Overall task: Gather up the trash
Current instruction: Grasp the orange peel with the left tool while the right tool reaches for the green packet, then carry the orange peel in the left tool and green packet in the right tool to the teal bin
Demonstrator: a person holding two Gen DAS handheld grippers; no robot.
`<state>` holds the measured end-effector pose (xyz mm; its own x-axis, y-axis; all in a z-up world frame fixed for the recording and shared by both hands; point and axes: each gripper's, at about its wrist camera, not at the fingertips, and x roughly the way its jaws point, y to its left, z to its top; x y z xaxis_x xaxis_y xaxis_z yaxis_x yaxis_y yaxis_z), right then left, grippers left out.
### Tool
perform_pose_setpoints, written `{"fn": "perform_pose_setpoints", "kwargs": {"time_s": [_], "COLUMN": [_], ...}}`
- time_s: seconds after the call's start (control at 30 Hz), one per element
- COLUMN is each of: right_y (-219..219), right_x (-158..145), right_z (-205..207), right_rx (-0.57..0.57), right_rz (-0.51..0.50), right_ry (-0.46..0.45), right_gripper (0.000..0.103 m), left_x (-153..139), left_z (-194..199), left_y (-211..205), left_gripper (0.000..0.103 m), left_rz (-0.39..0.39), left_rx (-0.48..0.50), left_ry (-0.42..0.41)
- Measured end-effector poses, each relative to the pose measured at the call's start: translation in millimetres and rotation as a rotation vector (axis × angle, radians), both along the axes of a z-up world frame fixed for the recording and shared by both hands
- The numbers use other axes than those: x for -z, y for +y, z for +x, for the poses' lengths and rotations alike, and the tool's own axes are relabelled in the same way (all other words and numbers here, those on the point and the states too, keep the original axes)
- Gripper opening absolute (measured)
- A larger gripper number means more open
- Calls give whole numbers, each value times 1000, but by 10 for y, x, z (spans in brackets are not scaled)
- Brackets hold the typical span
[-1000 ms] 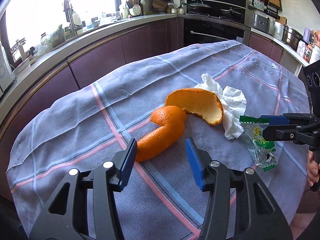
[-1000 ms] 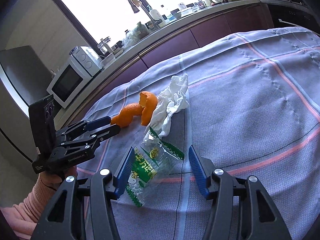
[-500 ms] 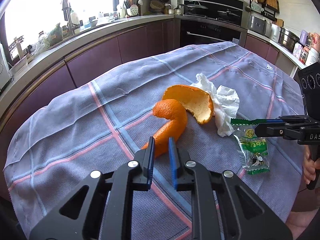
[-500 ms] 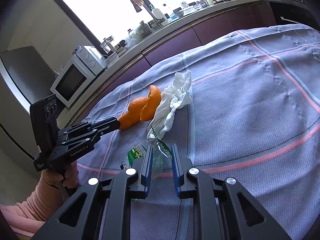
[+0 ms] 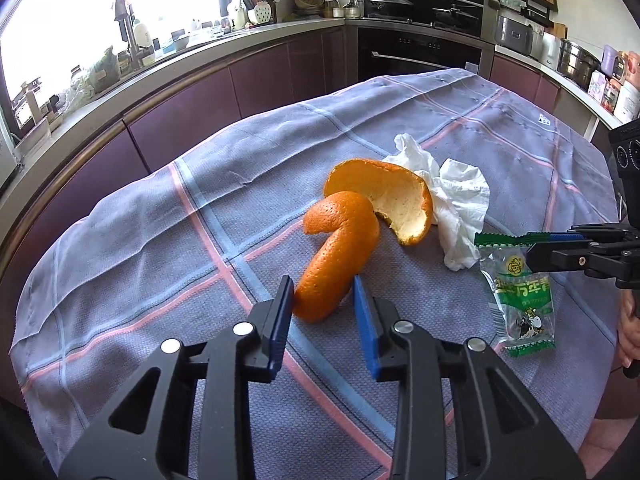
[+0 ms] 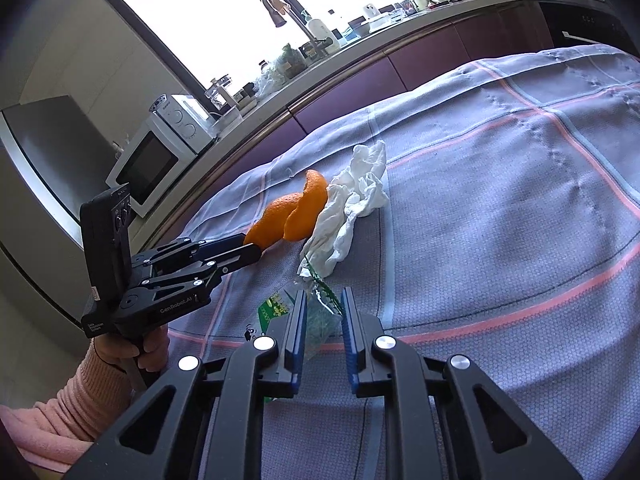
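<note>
A long curled orange peel (image 5: pixel 340 256) lies on the checked cloth (image 5: pixel 160 240), its near end between the blue pads of my left gripper (image 5: pixel 322 300), which is closed onto it. A crumpled white tissue (image 5: pixel 456 204) lies behind the peel. My right gripper (image 6: pixel 324 314) is shut on a clear and green candy wrapper (image 6: pixel 316 316); the wrapper (image 5: pixel 516 292) hangs from its tips (image 5: pixel 532 256) in the left wrist view. The peel (image 6: pixel 292 212) and tissue (image 6: pixel 352 204) also show in the right wrist view, with my left gripper (image 6: pixel 252 248) at the peel.
The cloth covers a table that drops off at its near and left edges. A kitchen counter (image 5: pixel 160 64) with a sink tap, jars and a microwave (image 6: pixel 152 160) runs behind. An oven (image 5: pixel 416 52) stands at the back.
Both grippers went from wide open to closed. My left gripper now pinches the near end of the orange peel. My right gripper has closed on the wrapper and lifted it.
</note>
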<state>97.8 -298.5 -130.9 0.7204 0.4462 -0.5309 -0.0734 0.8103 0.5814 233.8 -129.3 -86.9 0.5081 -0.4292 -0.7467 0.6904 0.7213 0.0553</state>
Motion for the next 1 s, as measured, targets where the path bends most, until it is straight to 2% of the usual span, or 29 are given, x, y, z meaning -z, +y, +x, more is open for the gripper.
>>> {"fn": "perform_pose_setpoints", "kwargs": {"time_s": [0.17, 0.43, 0.67, 1.0], "right_y": [-4, 42, 121, 466], "right_x": [-6, -88, -159, -295], "right_z": [-16, -50, -61, 20], "right_rx": [-6, -21, -48, -128], "right_rz": [4, 7, 15, 16], "right_ry": [-5, -30, -52, -78], "right_gripper": [14, 12, 12, 12], "left_x": [-39, -129, -259, -477], "left_z": [-92, -289, -483, -771], "left_y": [15, 183, 490, 1125], "left_gripper": [22, 20, 19, 18], "left_rz": [-22, -71, -121, -183], "left_rx": [5, -13, -53, -148], "left_ry": [-16, -28, -42, -77]}}
